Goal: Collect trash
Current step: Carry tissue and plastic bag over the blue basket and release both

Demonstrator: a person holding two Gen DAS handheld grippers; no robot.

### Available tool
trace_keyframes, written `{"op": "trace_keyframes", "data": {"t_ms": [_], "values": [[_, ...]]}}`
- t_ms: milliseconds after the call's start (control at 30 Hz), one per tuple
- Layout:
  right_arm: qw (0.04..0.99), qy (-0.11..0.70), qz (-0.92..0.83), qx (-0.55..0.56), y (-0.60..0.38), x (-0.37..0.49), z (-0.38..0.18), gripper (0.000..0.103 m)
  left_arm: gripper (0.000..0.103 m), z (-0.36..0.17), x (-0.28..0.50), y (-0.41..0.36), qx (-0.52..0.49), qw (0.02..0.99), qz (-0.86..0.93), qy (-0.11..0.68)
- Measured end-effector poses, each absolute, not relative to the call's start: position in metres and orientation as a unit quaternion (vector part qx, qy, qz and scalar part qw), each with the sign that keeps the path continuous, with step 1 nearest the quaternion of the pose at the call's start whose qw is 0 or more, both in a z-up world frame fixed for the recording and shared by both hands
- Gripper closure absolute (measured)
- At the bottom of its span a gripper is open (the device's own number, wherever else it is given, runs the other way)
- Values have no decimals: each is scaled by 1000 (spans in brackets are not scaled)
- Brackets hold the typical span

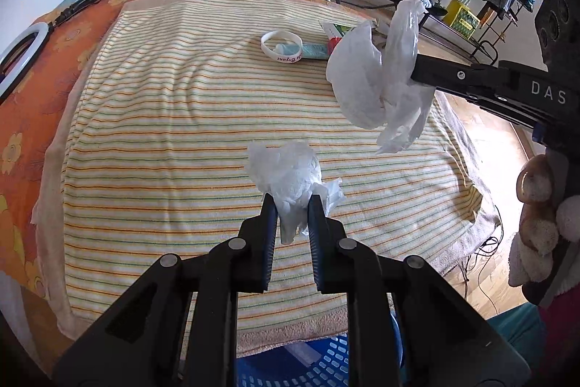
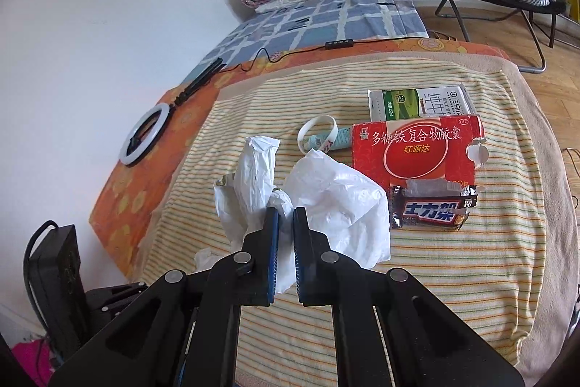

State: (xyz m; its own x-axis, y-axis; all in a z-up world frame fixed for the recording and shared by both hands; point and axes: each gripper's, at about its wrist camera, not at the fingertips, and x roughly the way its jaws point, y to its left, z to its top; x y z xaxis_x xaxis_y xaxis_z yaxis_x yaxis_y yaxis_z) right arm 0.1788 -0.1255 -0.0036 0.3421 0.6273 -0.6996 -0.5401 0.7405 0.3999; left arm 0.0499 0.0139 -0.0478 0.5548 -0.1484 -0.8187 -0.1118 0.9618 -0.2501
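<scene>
A striped towel (image 2: pixel 453 263) covers the bed, and everything here lies on it or hangs over it. From the left side, a white plastic bag (image 1: pixel 377 75) hides most of the cartons at the towel's far edge, and the blue basket (image 1: pixel 326 361) below its near edge is cut off. The right gripper (image 2: pixel 285 216) has its jaws nearly together, pinching that bag above the towel's middle. The left gripper (image 1: pixel 293 204) is clamped on a crumpled tissue (image 1: pixel 290 176), lifted clear of the towel. Beyond the bag, on the towel, sit a red box (image 2: pixel 413 151), a milk carton (image 2: pixel 420 102), a candy wrapper (image 2: pixel 431 209) and a white wristband (image 2: pixel 319 133).
</scene>
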Motion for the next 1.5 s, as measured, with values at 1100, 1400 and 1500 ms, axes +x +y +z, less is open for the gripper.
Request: {"op": "trace_keyframes", "data": {"t_ms": [1100, 1400, 1500], "values": [[747, 506, 424, -82, -177, -45, -61, 96, 88, -93, -106, 0, -115, 846, -18, 520], [730, 522, 426, -112, -168, -58, -94, 96, 88, -126, -117, -17, -105, 826, -22, 553], [727, 528, 424, -119, -167, -59, -102, 96, 88, -132, -118, -19, -104, 822, -22, 560]]}}
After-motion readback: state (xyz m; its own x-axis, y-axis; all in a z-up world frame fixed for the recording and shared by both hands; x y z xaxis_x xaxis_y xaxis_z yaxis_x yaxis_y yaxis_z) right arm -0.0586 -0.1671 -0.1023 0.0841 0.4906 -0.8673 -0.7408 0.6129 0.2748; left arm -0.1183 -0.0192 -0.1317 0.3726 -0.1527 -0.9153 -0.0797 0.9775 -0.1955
